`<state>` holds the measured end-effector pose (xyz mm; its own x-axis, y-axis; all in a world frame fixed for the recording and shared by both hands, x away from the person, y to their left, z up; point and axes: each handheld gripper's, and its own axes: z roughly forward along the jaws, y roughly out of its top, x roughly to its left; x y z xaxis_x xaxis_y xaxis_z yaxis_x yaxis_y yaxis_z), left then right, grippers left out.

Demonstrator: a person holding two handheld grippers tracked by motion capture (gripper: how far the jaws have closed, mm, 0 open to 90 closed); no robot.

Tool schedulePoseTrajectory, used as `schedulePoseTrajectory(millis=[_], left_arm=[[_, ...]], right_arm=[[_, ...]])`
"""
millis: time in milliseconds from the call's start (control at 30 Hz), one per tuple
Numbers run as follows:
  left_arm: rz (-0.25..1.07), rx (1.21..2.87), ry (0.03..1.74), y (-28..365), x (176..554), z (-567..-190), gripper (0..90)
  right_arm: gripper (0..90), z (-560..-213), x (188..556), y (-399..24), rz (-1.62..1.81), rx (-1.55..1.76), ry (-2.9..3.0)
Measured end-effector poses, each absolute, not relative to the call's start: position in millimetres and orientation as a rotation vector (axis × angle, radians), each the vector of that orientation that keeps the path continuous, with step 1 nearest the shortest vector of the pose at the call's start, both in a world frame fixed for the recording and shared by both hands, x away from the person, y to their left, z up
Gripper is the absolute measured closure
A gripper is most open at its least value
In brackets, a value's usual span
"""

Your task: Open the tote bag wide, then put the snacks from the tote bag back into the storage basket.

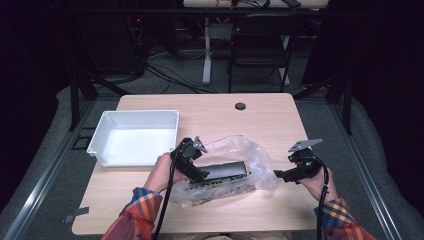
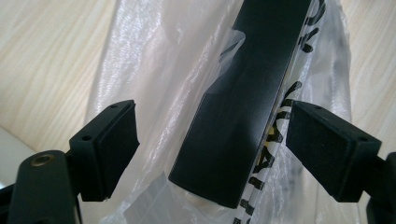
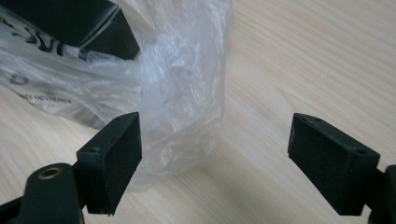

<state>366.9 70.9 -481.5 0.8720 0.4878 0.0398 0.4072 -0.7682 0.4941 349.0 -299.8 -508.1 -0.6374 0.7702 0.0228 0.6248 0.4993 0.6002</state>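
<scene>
In the high view's lower middle, the black box point(image 1: 226, 171) in its plastic bag point(image 1: 250, 155) lies lengthwise between wide-open grippers, left gripper point(image 1: 196, 172) nearer, right gripper point(image 1: 278, 174) apart

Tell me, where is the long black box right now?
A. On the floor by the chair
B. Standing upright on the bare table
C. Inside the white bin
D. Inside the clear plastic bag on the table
D: the black box lies flat inside the clear plastic bag on the table, beside the white bin, not in it.
</scene>
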Motion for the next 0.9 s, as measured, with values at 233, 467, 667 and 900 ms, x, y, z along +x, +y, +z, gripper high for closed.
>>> schedulePoseTrajectory(millis=[233, 467, 667, 900], left_arm=[[0.197, 2.61, 0.642, 68, 372, -492, 16.1], [0.173, 2.627, 0.627, 66, 373, -496, 16.2], [0.15, 2.655, 0.584, 63, 373, -500, 18.9], [0.115, 2.697, 0.559, 59, 378, -506, 24.9]], right_arm=[[13.8, -514, 347, -307, 0.852, 1.22, 2.495], [10.4, -519, 350, -309, 0.826, 1.238, 2.511], [10.5, -521, 351, -311, 0.818, 1.253, 2.512], [10.6, -522, 352, -310, 0.801, 1.242, 2.527]])
